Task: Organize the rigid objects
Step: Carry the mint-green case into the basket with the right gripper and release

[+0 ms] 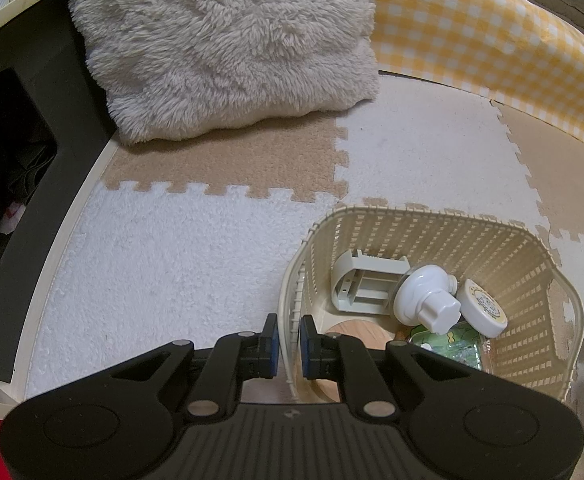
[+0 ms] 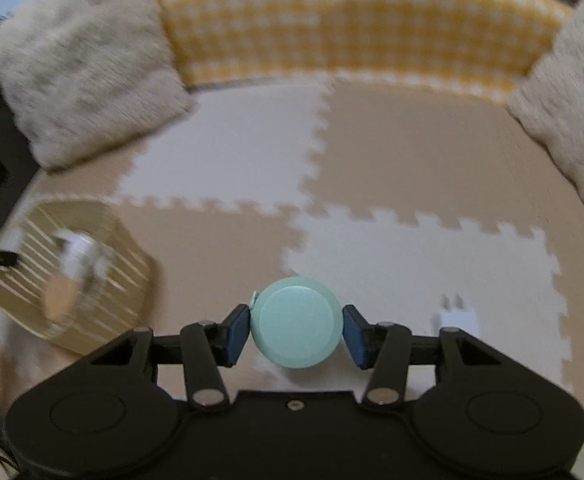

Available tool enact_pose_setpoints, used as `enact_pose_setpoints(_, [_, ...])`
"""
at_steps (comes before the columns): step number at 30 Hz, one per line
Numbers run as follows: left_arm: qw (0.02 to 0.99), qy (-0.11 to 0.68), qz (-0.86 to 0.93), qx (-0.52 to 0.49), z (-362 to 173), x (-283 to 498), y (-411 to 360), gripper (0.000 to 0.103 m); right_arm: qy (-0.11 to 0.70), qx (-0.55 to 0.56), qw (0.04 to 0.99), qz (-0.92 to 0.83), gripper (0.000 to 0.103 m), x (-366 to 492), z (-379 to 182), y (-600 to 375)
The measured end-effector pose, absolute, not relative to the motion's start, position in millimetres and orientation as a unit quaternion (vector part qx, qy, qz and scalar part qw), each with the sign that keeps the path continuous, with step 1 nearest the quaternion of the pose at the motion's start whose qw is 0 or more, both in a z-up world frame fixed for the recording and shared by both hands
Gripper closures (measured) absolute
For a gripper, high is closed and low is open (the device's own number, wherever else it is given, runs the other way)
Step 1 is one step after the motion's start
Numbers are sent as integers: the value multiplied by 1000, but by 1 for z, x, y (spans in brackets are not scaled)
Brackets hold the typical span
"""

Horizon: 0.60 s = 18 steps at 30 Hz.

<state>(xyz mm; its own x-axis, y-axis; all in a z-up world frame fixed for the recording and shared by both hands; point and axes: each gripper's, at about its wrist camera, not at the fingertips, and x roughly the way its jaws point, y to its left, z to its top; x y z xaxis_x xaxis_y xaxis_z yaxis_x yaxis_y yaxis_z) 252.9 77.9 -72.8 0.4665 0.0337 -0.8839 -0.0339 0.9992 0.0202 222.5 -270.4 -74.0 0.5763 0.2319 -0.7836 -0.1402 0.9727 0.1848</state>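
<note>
right tool [image 2: 296, 330]: both blue pads pressed on a round mint-green case [image 2: 295, 323], held above the foam floor mat [image 2: 432, 264]. left tool [image 1: 289, 346]: nearly closed, pinching the near wall of the cream basket [image 1: 444, 224]. basket lies left of the case, well apart; white plug [image 2: 458, 316] just right.

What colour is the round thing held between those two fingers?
Pale mint green: the round case, clearest in the right wrist view.

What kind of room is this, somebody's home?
Most likely a home living or play area: interlocking foam floor mats, a fluffy cushion against a yellow checked bolster, and a small basket of household bits.
</note>
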Motion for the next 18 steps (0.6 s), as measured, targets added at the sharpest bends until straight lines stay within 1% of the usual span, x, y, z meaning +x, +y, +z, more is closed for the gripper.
enact_pose_setpoints(5, [856,516,20,0,-73,253,78,93,396,80,904,139,52,216,-43,-244])
enact_pose_setpoints(10, [856,516,20,1,-73,253,77,92,371,75,906,188,52,212,-21,-207])
enact_pose_setpoints(14, [856,516,20,0,-73,253,77,92,395,75,887,225,52,217,-16,-176])
enact_pose_setpoints(18, [856,516,19,-1,-73,254,77,92,424,43,871,244,52,223,-22,-139])
